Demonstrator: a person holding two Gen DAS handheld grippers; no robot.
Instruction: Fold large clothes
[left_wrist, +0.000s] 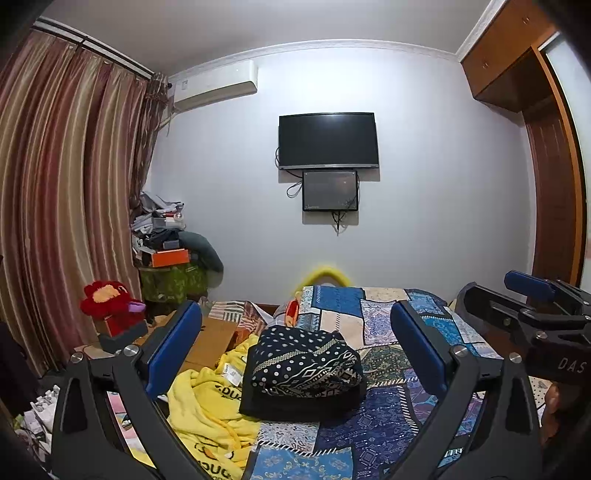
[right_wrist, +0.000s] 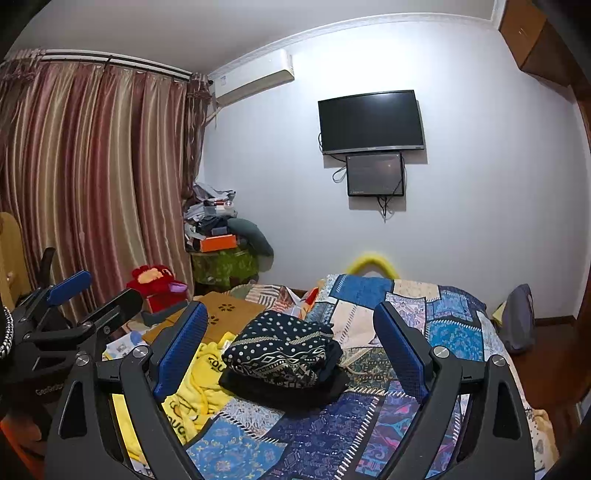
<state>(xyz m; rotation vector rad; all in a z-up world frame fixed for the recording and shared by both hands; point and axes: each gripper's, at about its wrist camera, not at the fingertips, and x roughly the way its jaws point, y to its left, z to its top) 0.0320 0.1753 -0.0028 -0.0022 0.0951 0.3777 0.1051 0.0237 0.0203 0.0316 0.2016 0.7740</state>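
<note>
The folded dark dotted garment (left_wrist: 304, 363) sat on the patchwork bed (left_wrist: 373, 435), straight ahead of both my tools, and I think it was done. Touching its left side lay the yellow garment (left_wrist: 207, 410), all crumpled, running from beside the dark one back toward me. I think that one came next. My left tool (left_wrist: 295, 354) was nearer to it. My left tool stood wide and held nothing. My right tool (right_wrist: 291, 350) stood wide too, with nothing between its blue pads (right_wrist: 181, 350), and it touched nothing.
</note>
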